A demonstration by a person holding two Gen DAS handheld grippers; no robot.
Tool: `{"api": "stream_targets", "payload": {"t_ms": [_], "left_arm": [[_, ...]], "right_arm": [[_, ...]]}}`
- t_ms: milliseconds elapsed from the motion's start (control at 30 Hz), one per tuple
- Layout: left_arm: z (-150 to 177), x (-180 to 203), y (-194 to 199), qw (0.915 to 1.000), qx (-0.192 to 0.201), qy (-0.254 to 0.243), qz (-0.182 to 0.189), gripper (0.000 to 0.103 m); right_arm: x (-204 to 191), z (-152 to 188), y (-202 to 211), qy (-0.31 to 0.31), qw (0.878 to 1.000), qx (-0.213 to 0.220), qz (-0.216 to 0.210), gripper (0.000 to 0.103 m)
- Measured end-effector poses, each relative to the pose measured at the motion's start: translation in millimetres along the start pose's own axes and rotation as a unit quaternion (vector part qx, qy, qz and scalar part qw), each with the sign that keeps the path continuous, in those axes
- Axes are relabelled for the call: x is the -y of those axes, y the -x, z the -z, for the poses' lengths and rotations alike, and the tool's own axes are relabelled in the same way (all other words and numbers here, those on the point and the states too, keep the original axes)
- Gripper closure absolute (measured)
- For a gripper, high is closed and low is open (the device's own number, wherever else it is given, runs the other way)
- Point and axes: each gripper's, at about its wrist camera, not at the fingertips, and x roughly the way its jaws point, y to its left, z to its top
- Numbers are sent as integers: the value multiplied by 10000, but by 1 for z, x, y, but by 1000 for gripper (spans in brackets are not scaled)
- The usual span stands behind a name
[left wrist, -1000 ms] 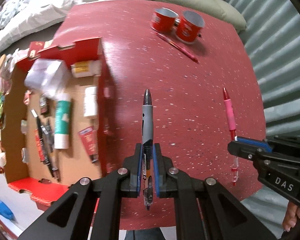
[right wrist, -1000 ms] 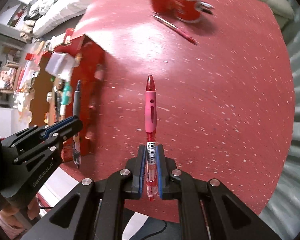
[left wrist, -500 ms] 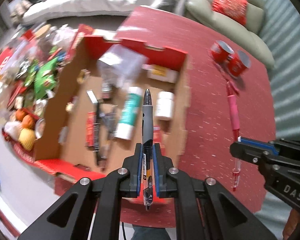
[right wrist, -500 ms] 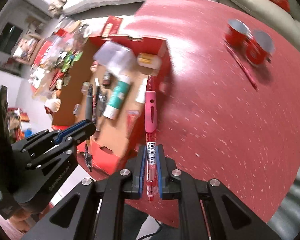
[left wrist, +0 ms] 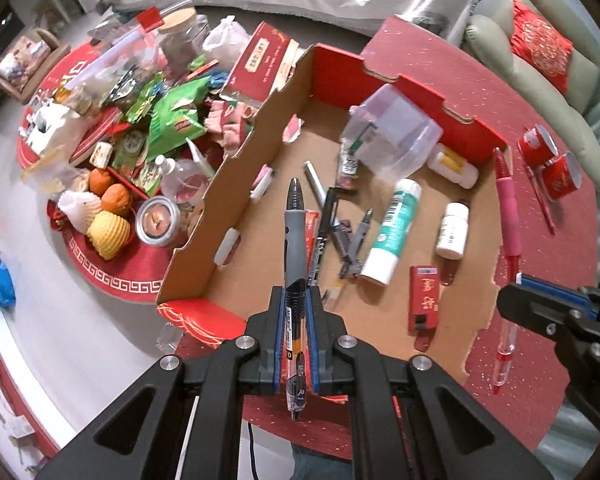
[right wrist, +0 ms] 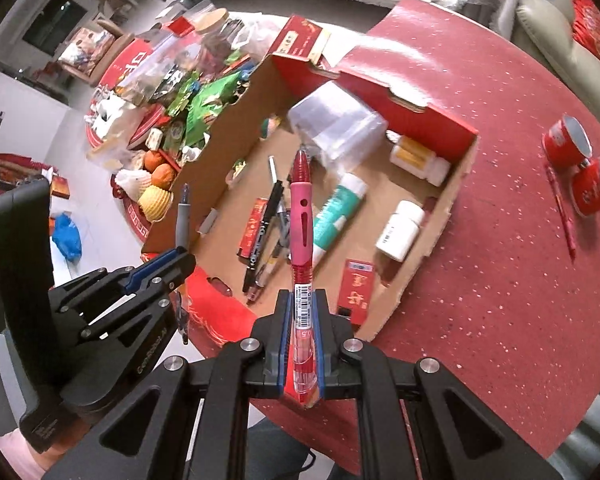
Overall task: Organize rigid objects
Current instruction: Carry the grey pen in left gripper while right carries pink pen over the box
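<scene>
My left gripper (left wrist: 296, 300) is shut on a grey-and-black pen (left wrist: 294, 240) that hangs over the near left part of an open cardboard box (left wrist: 236, 168). My right gripper (right wrist: 303, 300) is shut on a pink-and-red pen (right wrist: 301, 216) above the same box (right wrist: 456, 200), nearer its middle. In the left wrist view the pink pen (left wrist: 508, 216) and the right gripper (left wrist: 540, 312) show at the right. The right wrist view has the grey pen (right wrist: 182, 220) and the left gripper (right wrist: 168, 268) at its left. Inside the box lie pens, a teal glue stick (left wrist: 392, 228), white bottles and a clear tub (left wrist: 392, 136).
The box sits on a round red table (right wrist: 520, 280). Two red cups (right wrist: 580, 168) and a red pen (right wrist: 562, 208) lie at its far right. Left of the box, a lower red table (left wrist: 112, 264) is crowded with snacks, fruit and jars. A bed and a cushioned chair stand behind.
Both grippers have swept left from over the bare red table to above the box, each still holding its pen. The views rolled as they went.
</scene>
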Motion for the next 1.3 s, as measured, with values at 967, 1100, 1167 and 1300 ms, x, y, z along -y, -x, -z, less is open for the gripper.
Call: {"api": "stream_targets", "payload": {"t_ms": [967,1100,1167,1300], "left_arm": [[-9,8,-22,9996,-199,-181,74,93],[-11,8,-26,9996,-216,-179,96,93],[-12,7,-26,9995,-232,-166,105,93],[-15,8,-30,9994,-248,-215,83,93]], "right_arm": [[9,-5,-23,-111,9990,-308,288,92],[7,-8,-26,-108,9989,-342,317,92],[7,-9,-29,-91,9987,-372,347,92],[6,-10,-33,-97,9985,-416,352,92]]}}
